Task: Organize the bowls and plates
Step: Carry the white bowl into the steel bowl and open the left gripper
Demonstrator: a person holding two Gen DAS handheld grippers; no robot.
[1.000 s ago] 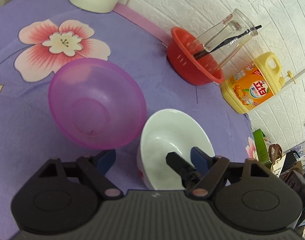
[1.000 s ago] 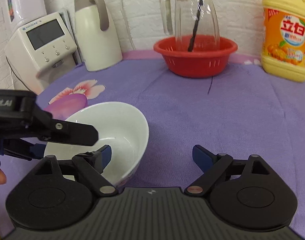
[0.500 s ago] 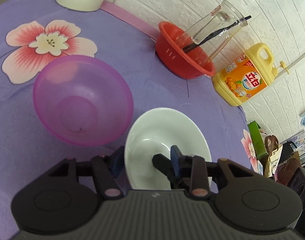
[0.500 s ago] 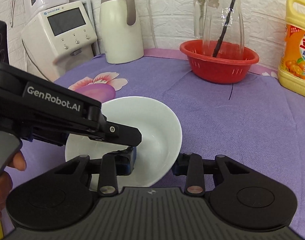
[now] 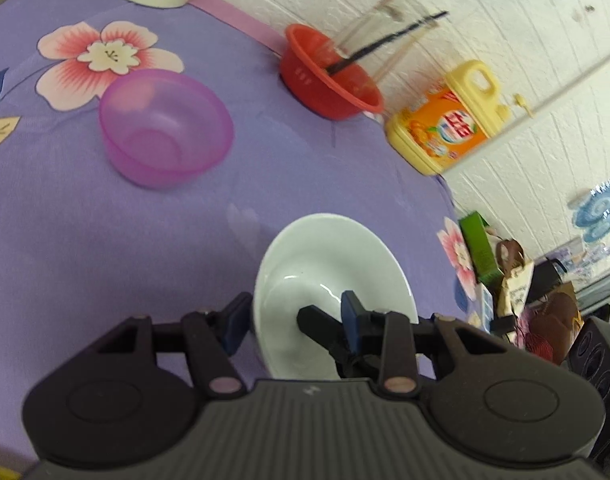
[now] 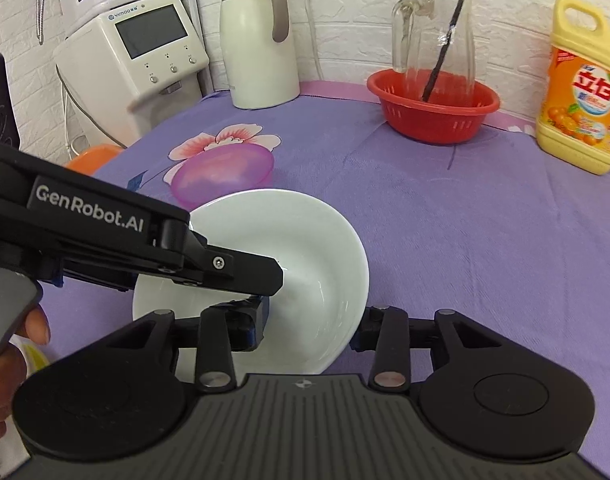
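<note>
Readable text: "GenRobot.AI" in white on the black side of the left gripper point(image 6: 261, 276), seen from the right wrist view. "vimao" plus a few small characters (too small to read) on the top edge of the white countertop appliance point(image 6: 145, 52), left of its screen. Yellow detergent bottle point(image 6: 585, 92) carries an orange label with two large red-and-white Chinese characters, "立白"; same label in the left wrist view point(image 5: 445, 120), blurred there. Smaller label print is illegible.
</note>
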